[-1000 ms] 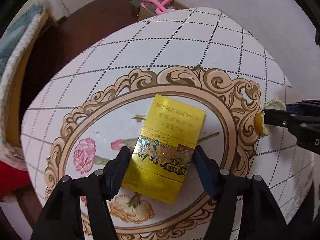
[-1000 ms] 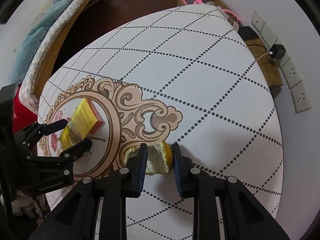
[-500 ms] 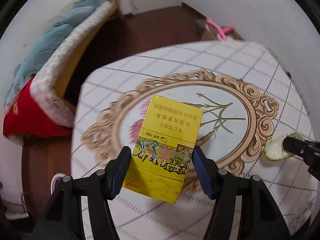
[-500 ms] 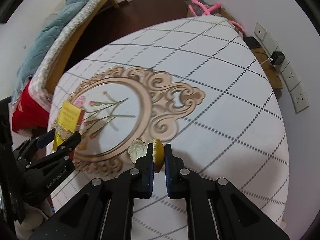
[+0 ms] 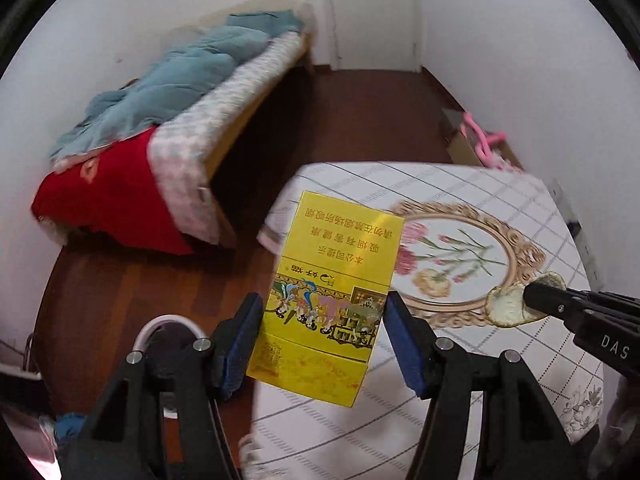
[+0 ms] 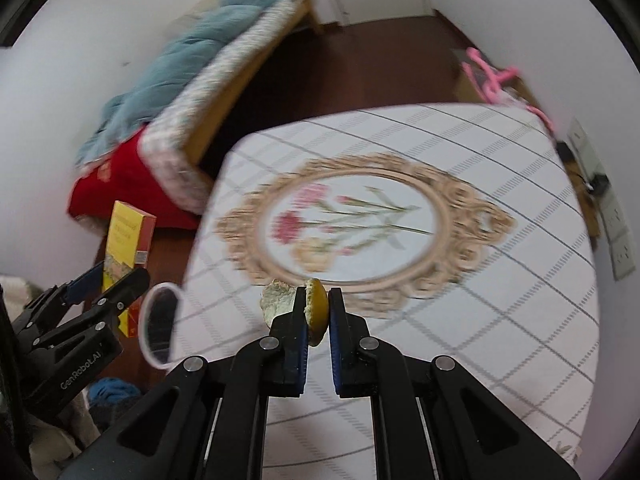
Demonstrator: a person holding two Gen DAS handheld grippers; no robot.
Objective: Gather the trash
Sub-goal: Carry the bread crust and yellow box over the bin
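Trash is in both of your tools right now. Your left tool (image 5: 324,334) is clamped on a yellow cigarette box (image 5: 330,296), its blue pads pressing the box's two long sides near the lower half, so the box stands up between the fingers with its printed face toward the camera. From the right wrist view you can see that same cigarette box (image 6: 126,240) held in the air off the left edge of the surface (image 6: 500,280), above the dark wooden floor (image 5: 132,292), with the left tool (image 6: 108,280) gripping its lower part. Your right tool (image 6: 318,312) is closed tight on a piece of orange peel (image 6: 314,310), yellow skin on one side and pale pith curling out to the left, and it hangs clear above the near part of the surface. In the left wrist view the orange peel (image 5: 508,306) sits at the tip of your right tool (image 5: 532,300), over the ornate gold frame printed on the cloth. Below the left tool a white-rimmed round bin (image 6: 158,326) stands on the floor, just beside the surface's edge. Farther back a bed (image 5: 224,132) with a blue blanket (image 5: 180,84) and a red cover (image 5: 108,200) lies along the wall.
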